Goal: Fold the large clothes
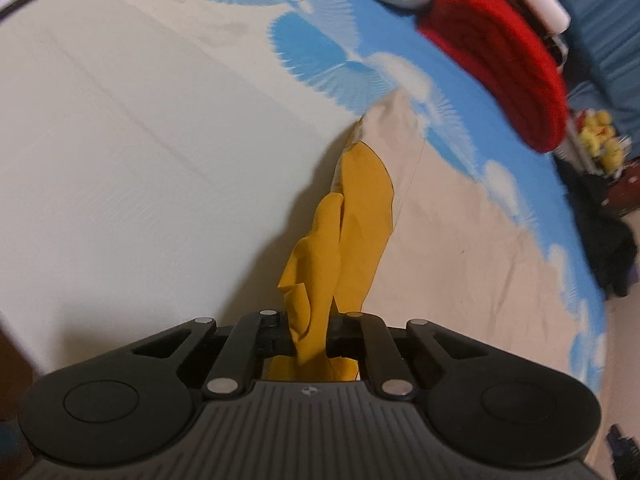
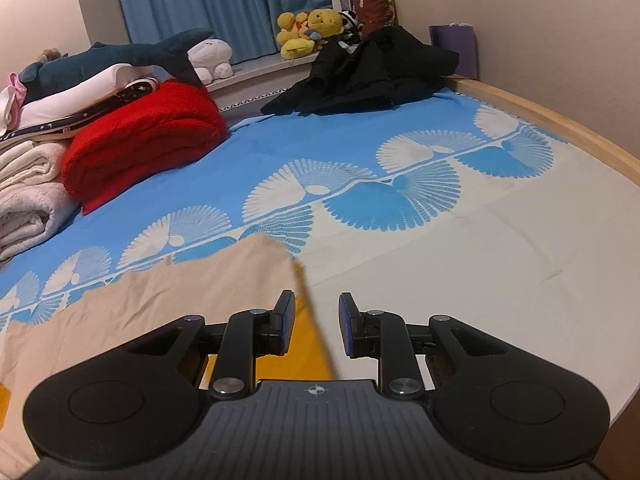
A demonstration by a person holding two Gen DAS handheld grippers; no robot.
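Covering the bed (image 2: 520, 264), blue-and-cream sheet (image 2: 280, 148), blue curtains (image 2: 224, 0) behind

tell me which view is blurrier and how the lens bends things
Left wrist view: motion-smeared, especially the red blanket, and the left gripper casts a shadow on the bed sheet. Right wrist view: sharper, with fisheye bowing the wooden bed edge.

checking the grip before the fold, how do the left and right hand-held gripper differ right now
The left hand-held gripper is shut on the mustard yellow cloth, bunched between its pads; the right hand-held gripper stands open, gripping nothing. A lifted strip of yellow cloth rises between the right one's jaws without touching the pads. Both are black and point down at the bed.
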